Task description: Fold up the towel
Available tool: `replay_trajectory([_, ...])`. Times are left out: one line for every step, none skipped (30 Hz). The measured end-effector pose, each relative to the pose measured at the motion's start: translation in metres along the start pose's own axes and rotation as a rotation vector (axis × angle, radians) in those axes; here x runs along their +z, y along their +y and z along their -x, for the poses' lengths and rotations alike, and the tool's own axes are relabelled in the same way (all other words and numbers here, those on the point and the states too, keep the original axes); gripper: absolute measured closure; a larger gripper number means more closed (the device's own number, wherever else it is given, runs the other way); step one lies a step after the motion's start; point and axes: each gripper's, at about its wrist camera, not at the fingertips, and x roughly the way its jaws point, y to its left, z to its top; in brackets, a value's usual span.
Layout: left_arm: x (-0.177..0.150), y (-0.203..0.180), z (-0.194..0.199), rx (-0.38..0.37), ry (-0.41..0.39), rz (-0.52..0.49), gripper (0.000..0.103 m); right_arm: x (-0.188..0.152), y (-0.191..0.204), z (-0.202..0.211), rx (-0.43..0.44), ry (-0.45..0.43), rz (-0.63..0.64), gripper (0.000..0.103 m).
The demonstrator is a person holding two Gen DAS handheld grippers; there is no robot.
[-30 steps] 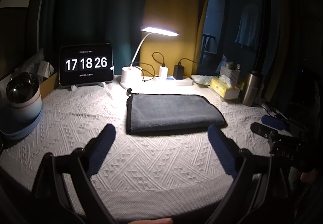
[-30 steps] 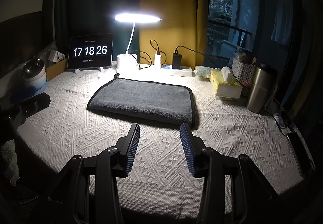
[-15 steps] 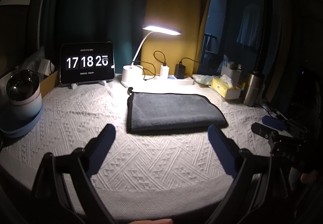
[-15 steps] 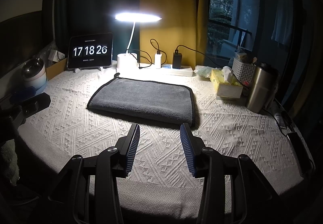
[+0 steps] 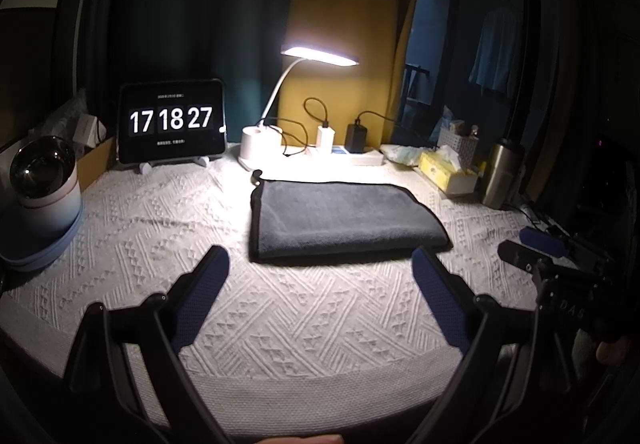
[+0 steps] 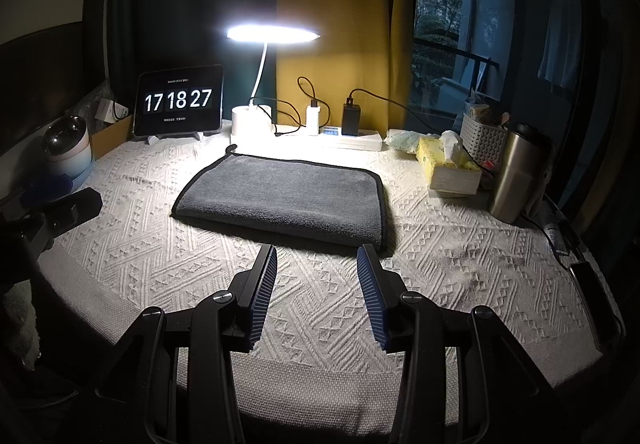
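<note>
On the worktop [image 6: 320,308], under the lamp [image 6: 272,34], the grey towel [image 6: 284,200] lies flat, already doubled over. It looks soft, light and limp; pinch its piped corners. The left hand-held gripper [image 5: 320,272] and right hand-held gripper [image 6: 316,268] hover released, empty, just short of it.
</note>
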Motion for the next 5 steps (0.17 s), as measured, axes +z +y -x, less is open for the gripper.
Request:
replay_trajectory([-0.0009,-0.0002,-0.0005,-0.003,0.002,0.002,0.009,0.0,0.0003,-0.0001,0.001,0.0,-0.001,0.059])
replay_trajectory([-0.0015,0.0001,-0.0018,-0.005,0.003,0.005,0.009,0.0,-0.0001,-0.0001,0.001,0.0,-0.001,0.059])
replay_trajectory([-0.0021,0.0001,-0.003,-0.006,0.007,0.007,0.009,-0.0002,0.001,-0.0015,0.003,0.002,-0.002,0.059])
replay_trajectory([-0.0026,0.0,-0.0047,-0.008,0.011,0.009,0.009,-0.0005,0.0016,-0.0027,0.005,0.004,-0.003,0.059])
replay_trajectory([-0.0025,-0.0005,-0.0077,-0.011,0.02,0.007,0.009,-0.0011,0.0017,-0.0047,0.008,0.006,-0.004,0.059])
